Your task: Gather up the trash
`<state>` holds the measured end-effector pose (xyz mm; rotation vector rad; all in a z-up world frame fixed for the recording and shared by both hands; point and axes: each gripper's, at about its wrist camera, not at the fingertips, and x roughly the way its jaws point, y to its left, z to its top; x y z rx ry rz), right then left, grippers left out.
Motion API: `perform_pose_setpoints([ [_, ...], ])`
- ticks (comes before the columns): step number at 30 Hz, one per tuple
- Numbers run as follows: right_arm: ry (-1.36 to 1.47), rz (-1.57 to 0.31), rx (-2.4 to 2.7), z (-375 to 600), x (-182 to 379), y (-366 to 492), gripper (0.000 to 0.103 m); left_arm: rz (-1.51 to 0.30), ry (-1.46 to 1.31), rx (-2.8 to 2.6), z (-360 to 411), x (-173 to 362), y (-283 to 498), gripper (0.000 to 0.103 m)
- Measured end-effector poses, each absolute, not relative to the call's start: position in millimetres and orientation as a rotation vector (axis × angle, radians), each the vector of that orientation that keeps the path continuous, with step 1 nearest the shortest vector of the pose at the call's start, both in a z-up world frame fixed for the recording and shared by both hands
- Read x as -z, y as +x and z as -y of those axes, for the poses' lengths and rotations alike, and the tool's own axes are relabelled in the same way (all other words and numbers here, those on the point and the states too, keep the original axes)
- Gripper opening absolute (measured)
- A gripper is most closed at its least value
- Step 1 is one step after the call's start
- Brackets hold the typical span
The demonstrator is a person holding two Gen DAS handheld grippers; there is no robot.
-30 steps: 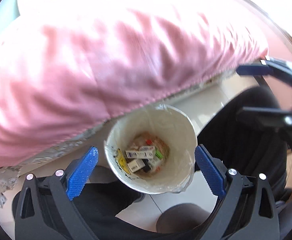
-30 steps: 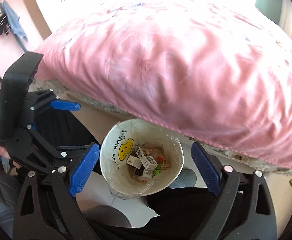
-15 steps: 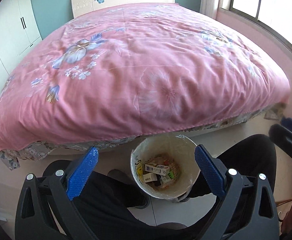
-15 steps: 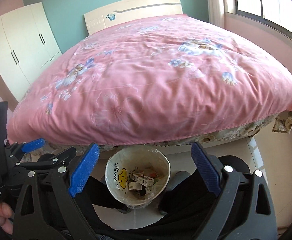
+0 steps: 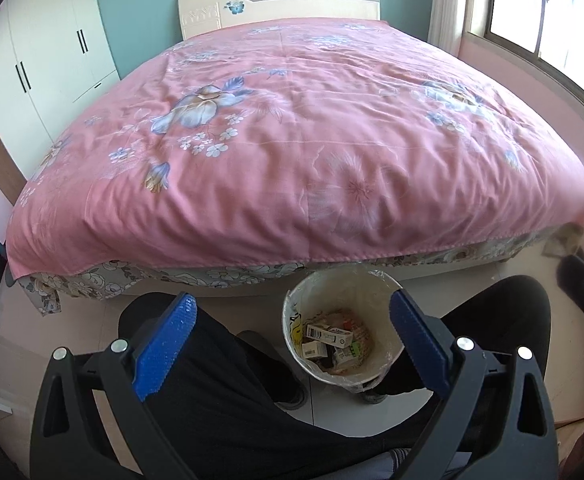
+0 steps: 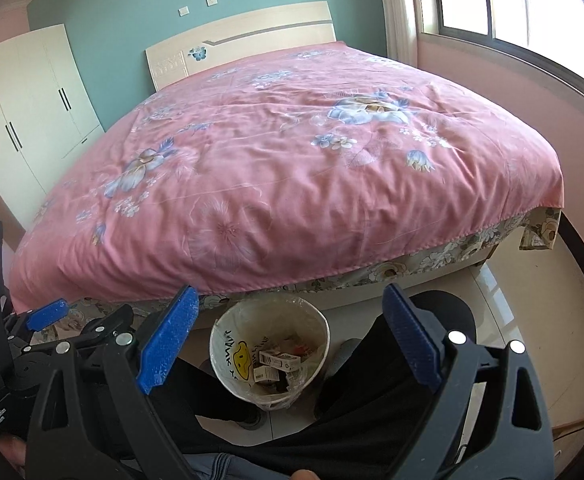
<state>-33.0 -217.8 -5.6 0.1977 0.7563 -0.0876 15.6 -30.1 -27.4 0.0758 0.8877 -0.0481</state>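
Left gripper [image 5: 292,340]: blue-padded jaws spread wide, nothing between them, held above the person's dark-trousered legs [image 5: 228,396]. Right gripper [image 6: 290,340]: likewise spread wide and empty; its tip also showed at 3 o'clock in the left wrist view.

Trash bin [image 5: 372,282]: pale round pail with a clear liner, upright on the tiled floor [image 6: 504,304] between the person's feet, at about 6 o'clock in both views, just beside the foot of the bed. A yellow smiley face [image 6: 242,360] was printed on its wall.

Trash [image 5: 330,334]: several small cartons and scraps lying in the bottom of the bin; the printing on them was too small to read.

Bed [image 5: 292,140]: pink floral cover, reaching from centre to 12 o'clock, with a floral valance under its edge.

Headboard [image 5: 280,2]: cream, against a teal wall.

Wardrobe [image 5: 40,68]: white, at 10 o'clock.

Window [image 6: 524,12]: at 2 o'clock, probably with a curtain beside it.
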Motion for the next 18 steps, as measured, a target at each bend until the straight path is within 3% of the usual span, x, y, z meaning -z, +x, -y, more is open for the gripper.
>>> perform_pose_setpoints([
  [18, 0.223, -0.754, 0.079, 212.7, 0.5, -41.7, 0.091, -0.824, 0.06, -0.022, 13.7, 4.4, -3.5, 0.099],
])
